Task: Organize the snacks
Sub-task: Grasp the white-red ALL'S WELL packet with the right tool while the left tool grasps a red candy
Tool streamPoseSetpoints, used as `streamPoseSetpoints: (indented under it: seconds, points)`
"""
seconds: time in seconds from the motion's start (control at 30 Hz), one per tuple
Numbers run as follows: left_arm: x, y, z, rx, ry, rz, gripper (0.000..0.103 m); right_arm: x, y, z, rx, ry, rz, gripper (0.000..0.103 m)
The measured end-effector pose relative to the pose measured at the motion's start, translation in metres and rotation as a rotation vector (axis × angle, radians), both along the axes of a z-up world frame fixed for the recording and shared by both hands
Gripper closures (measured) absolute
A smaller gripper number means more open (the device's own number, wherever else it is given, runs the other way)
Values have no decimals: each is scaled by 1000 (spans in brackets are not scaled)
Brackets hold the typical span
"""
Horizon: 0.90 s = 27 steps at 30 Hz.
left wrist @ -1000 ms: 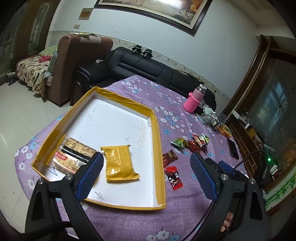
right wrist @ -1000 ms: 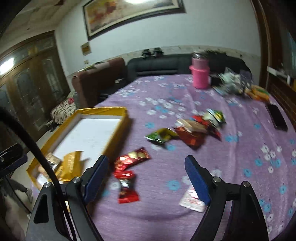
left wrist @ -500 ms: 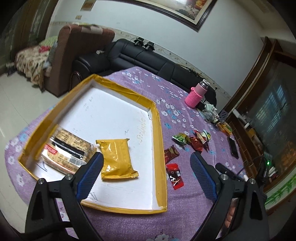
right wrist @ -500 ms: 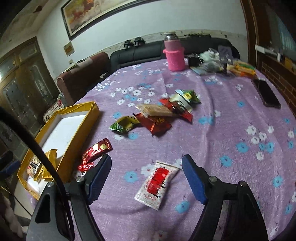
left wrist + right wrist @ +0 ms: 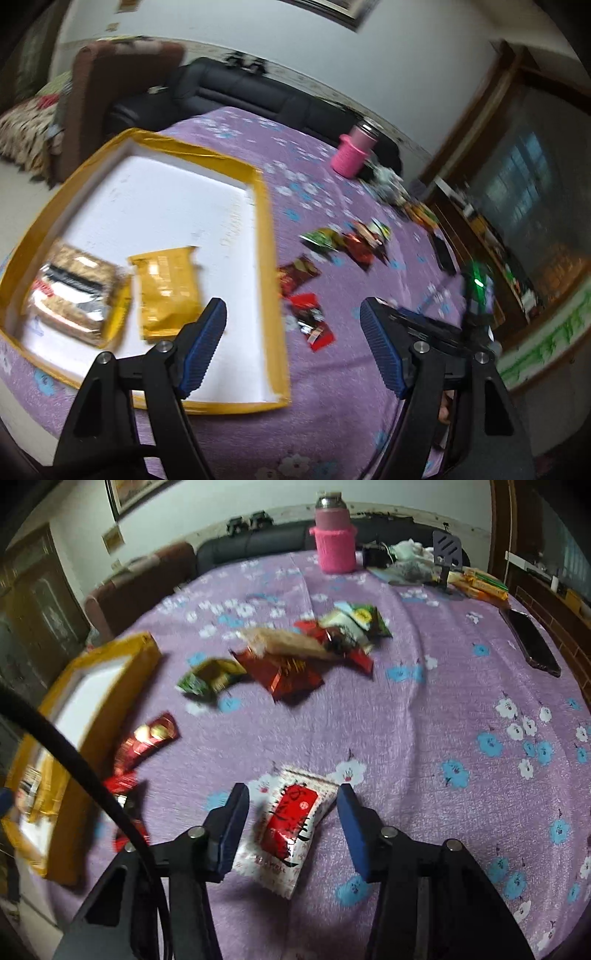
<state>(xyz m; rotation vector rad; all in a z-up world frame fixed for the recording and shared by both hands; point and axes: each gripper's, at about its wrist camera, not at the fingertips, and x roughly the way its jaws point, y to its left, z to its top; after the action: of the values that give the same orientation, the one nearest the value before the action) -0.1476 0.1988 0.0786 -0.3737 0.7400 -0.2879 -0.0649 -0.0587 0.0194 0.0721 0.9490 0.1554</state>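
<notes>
The yellow-rimmed tray lies at the left of the worktop. The thin white-and-red packet may slide away or fold if the right gripper pinches it flat against the cloth. It lies between the jaws, which have just been closing but are not touching it. The left gripper has also been closing; its jaws are apart and empty above the tray's edge.

place: home living room; evidence: black sofa; framed painting; armchair

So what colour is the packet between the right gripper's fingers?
White packet with a red label, clearest in the right wrist view.
</notes>
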Motion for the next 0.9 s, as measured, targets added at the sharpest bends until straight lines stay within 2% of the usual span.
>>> streamPoseSetpoints:
  seconds: [0.07,0.13,0.23,0.4,0.6,0.67,0.73,0.8,0.9]
  points:
    - [2,-16,1,21,2,-53,28,-1,3,0,-40,-23,19,73]
    - [6,-36,1,34,17,-120,28,-2,2,2,-48,-29,31,77]
    - [17,-64,-3,100,49,-178,28,0,-9,3,-39,-40,24,79]
    - [44,-92,-21,214,133,-191,29,4,-33,0,60,-42,1,79]
    - [68,-108,-48,305,231,-192,33,3,-41,-2,139,-53,7,78]
    - [70,-115,-52,382,222,-185,41,4,-43,-2,154,-52,9,78]
    - [71,-117,-54,420,221,-177,55,5,-44,-3,162,-51,12,78]
    - [73,-113,-53,407,216,-168,64,5,-44,-3,163,-50,14,78]
    - [79,-106,-50,358,220,-148,65,4,-45,-3,163,-50,16,78]
